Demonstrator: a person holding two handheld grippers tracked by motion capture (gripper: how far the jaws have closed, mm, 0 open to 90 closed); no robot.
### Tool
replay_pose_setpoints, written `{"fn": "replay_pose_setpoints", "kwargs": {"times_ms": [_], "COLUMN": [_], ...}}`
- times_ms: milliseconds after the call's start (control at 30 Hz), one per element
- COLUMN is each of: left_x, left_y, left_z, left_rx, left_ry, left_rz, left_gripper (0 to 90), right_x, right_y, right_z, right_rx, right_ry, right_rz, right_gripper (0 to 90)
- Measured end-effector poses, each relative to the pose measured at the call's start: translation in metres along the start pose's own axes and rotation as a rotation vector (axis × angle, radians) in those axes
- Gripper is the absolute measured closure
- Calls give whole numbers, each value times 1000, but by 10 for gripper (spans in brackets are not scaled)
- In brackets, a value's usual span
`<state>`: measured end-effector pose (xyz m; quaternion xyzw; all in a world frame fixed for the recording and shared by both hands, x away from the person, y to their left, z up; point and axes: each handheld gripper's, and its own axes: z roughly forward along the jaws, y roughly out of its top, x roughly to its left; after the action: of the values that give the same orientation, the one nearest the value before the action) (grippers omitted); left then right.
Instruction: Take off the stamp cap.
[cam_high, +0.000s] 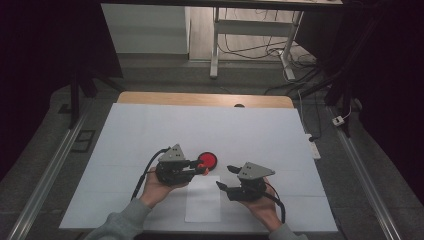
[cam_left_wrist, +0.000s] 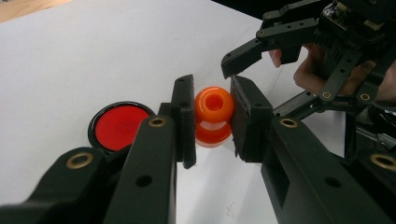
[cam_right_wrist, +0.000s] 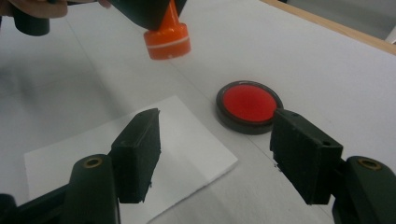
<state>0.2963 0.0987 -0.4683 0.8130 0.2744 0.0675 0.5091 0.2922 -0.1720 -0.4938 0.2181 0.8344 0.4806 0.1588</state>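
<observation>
Our left gripper (cam_high: 202, 170) sits just left of centre in the high view, its jaws clamped on the knobbed handle of an orange stamp (cam_left_wrist: 213, 116). In the left gripper view the stamp stands at the middle of the frame, handle up and flat base down, clear of the table. In the right gripper view it hangs at the upper left (cam_right_wrist: 167, 39), long axis near upright, tilted a little.

Our right gripper (cam_high: 224, 177) stands wide and empty, lower right of centre in the high view.

The red ink pad (cam_high: 207, 160) lies just above the stamp in the high view, near it. The white paper sheet (cam_high: 203, 199) lies just below, between our two hands. We judge the left gripper nearer both; the coming move turns on whether the stamp's base comes down flat.
</observation>
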Motion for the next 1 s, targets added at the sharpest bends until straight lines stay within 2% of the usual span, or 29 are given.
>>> {"fn": "replay_pose_setpoints", "kwargs": {"times_ms": [1000], "left_x": [0], "left_y": [-1], "left_z": [2], "left_rx": [9], "left_ry": [3], "left_rz": [1], "left_gripper": [723], "right_x": [16], "right_y": [14], "right_z": [24], "right_rx": [-5], "right_ry": [47], "right_rz": [-48], "right_gripper": [351]}}
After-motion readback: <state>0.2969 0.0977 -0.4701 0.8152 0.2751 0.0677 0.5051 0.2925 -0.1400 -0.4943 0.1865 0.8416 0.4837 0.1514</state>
